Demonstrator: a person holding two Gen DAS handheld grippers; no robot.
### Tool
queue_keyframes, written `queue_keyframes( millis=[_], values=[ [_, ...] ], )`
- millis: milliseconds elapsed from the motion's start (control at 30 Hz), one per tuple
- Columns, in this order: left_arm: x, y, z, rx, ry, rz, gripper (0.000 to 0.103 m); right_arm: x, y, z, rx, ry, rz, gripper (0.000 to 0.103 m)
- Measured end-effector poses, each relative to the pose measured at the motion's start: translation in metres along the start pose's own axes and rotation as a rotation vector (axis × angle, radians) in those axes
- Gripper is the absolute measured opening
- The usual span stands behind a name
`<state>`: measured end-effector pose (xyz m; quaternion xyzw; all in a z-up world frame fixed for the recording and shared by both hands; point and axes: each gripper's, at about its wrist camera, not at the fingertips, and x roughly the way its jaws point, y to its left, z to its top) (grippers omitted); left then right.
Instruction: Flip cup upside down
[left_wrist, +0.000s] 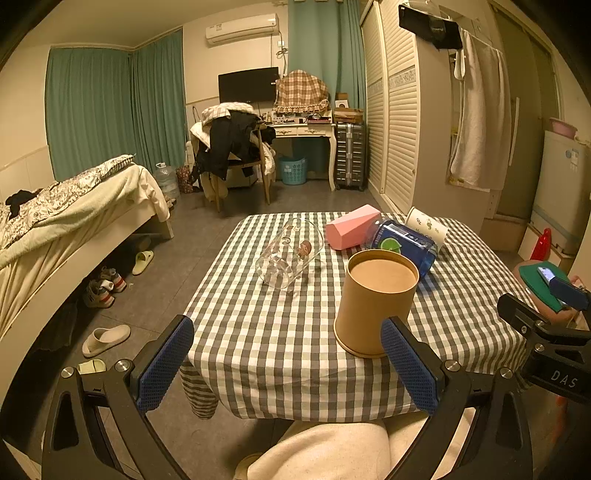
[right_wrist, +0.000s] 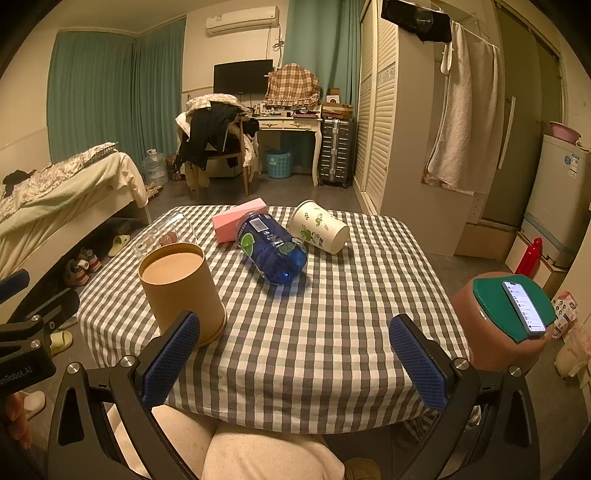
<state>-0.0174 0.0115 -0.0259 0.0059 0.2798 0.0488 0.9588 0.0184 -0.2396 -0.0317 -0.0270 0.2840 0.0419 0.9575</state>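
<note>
A brown paper cup stands upside down, base up, near the front edge of the checked table; it also shows in the right wrist view. My left gripper is open and empty, its right finger just in front of the cup. My right gripper is open and empty, with the cup beyond its left finger. A clear glass cup, a blue cup, a white patterned cup and a pink cup lie on their sides farther back.
A stool with a green pad and a phone stands right of the table. A bed is at the left, with shoes and slippers on the floor. A wardrobe and a desk are behind.
</note>
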Motion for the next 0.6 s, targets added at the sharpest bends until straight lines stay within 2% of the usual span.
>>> queue_keyframes(
  millis=[600],
  values=[
    [-0.0017, 0.0015, -0.0038, 0.001, 0.0, -0.007, 0.103, 0.0029, 0.0008, -0.0049, -0.005, 0.008, 0.002, 0.103]
  ],
)
